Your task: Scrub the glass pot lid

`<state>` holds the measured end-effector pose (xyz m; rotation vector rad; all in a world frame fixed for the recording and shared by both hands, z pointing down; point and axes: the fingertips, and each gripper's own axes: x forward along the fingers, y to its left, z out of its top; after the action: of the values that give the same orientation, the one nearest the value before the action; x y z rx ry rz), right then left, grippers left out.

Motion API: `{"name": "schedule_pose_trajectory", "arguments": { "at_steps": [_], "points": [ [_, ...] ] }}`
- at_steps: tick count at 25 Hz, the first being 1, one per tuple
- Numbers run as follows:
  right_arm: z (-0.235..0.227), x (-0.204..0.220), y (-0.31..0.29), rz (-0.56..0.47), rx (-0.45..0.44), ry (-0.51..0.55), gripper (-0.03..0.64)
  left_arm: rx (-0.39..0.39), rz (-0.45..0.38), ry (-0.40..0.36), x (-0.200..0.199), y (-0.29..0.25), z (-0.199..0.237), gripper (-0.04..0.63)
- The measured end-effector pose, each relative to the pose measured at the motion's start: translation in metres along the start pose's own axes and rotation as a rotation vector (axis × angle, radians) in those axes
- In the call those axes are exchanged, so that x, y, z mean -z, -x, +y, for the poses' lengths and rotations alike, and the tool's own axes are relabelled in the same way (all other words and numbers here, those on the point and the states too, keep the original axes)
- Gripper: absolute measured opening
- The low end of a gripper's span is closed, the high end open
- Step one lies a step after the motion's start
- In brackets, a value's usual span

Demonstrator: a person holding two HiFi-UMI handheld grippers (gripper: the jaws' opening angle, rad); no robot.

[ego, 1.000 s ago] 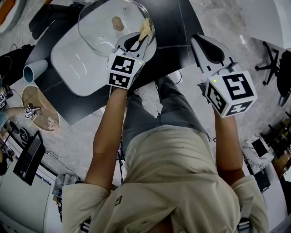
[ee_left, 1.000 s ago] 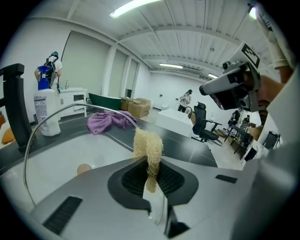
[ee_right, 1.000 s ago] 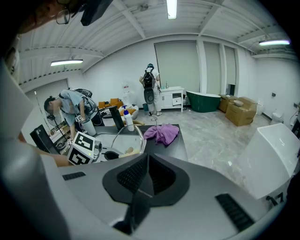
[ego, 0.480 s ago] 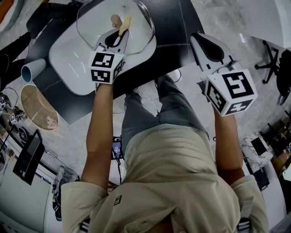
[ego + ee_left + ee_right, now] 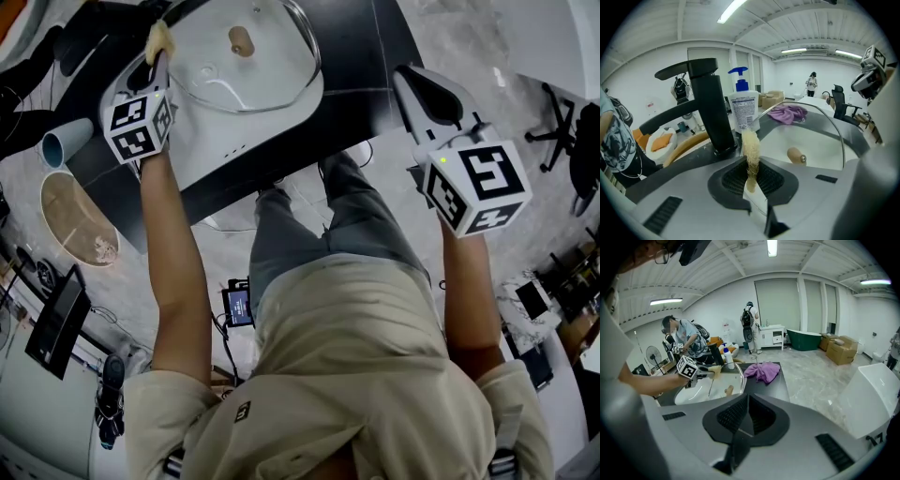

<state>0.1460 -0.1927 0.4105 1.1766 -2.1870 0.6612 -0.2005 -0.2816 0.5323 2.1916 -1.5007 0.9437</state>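
Jaws first: the left gripper (image 5: 751,176) is clamped tight on a pale yellow fibrous scrub pad (image 5: 750,147), which stands upright out of the ribbed black pads. Past the pad's tip, in the left gripper view, we see a white plastic soap bottle with a blue pump (image 5: 744,105) and beside it, left of centre, a tall matt black tap (image 5: 710,108). To the right lies the round glass pot lid (image 5: 813,133) with its small wooden knob (image 5: 797,156), and a crumpled purple cloth (image 5: 787,114) behind it.

From the head view, the left gripper (image 5: 155,58) reaches to the upper left of the frame, the scrub pad (image 5: 157,37) just beside the left rim of the lid (image 5: 277,70). We cannot tell whether pad and glass touch. The lid rests dome-up over a white oval sink basin (image 5: 211,145) set in a black countertop (image 5: 370,47).

The right gripper (image 5: 746,411) has its jaws pressed together with nothing between them. In the head view it (image 5: 417,86) hangs at the right of the frame by the countertop's edge, well apart from the lid. Its own view looks across to the purple cloth (image 5: 761,371), upper centre, and the lid (image 5: 729,378), with people standing in the hall behind
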Motion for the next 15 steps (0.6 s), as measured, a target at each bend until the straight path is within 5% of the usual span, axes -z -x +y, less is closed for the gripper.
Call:
{"name": "schedule_pose_trajectory", "arguments": {
  "at_steps": [15],
  "points": [
    [0.001,-0.001,-0.003,0.001,-0.002,-0.004,0.028,0.039,-0.01,0.021,-0.001,-0.001,-0.018,0.043]
  ]
}}
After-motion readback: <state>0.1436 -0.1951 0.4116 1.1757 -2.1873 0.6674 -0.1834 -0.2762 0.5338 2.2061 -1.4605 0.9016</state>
